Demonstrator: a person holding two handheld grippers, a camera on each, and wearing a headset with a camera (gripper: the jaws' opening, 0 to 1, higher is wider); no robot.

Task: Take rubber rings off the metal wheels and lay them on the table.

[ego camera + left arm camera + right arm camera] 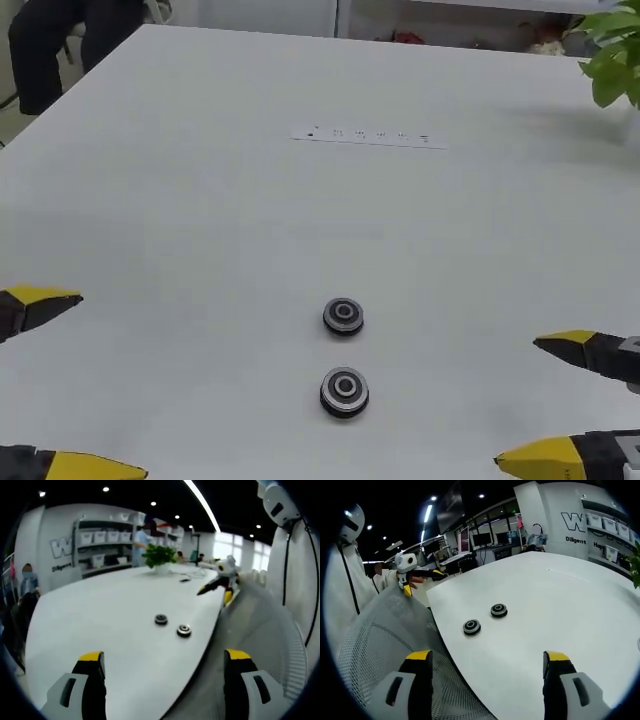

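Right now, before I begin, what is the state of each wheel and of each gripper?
Far wheel: lying flat on the table, rubber ring on.
Near wheel: lying flat, rubber ring on.
Left gripper: jaws open, holding nothing.
Right gripper: jaws open, holding nothing.

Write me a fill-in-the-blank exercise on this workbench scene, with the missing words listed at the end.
1. Counting the near wheel and the far wheel, the table bears ____ metal wheels.
2. The jaws of the left claw and the right claw both stand ____.
3. The jaw tips of both claws are coloured ____.
4. In the head view, the plant shows at the upper ____ edge.

Missing words: two; open; yellow; right.
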